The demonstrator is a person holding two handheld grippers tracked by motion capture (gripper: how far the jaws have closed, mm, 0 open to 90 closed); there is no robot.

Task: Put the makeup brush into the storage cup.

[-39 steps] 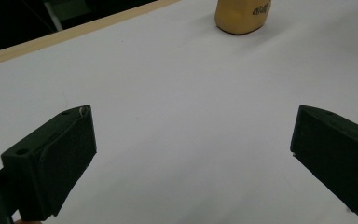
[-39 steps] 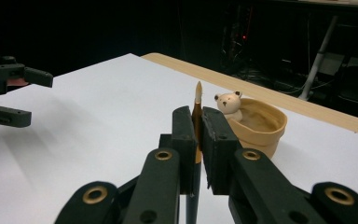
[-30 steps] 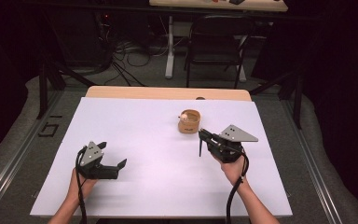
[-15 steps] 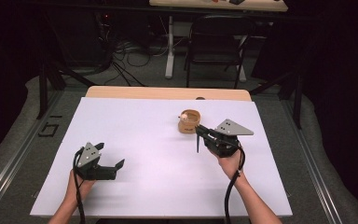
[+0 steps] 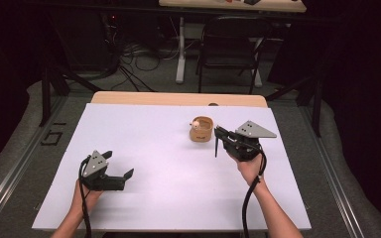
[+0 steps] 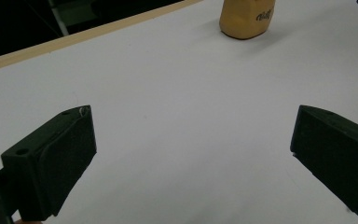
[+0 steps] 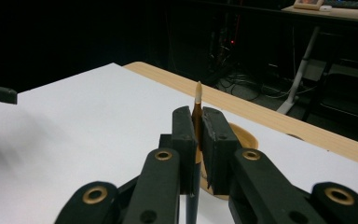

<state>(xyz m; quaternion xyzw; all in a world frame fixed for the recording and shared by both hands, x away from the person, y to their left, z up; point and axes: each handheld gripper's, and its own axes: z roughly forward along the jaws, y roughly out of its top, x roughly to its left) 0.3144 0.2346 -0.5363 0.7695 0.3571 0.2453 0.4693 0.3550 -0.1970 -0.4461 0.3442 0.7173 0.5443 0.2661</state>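
Observation:
My right gripper [image 5: 219, 134] is shut on a thin brown stick with a pale tip, like a small brush [image 7: 198, 105], held upright between its jaws. In the high view the brush's dark shaft [image 5: 216, 148] hangs below the jaws, just right of a small tan wooden cup [image 5: 201, 130] with something pale inside it. My left gripper [image 5: 117, 164] rests low at the table's left front with its jaws wide open and nothing between them. Its own view shows both pads [image 6: 51, 158] over bare white table, with the cup [image 6: 247, 18] far ahead.
The white sheet [image 5: 154, 148] covers most of the tan table [image 5: 178, 98]. Behind the table stand a black chair [image 5: 228, 44] and loose cables on the floor. Cables trail from both grippers back to the person's forearms.
The right gripper with the brush has shifted slightly up and away, closer to the cup. The left gripper has stayed put.

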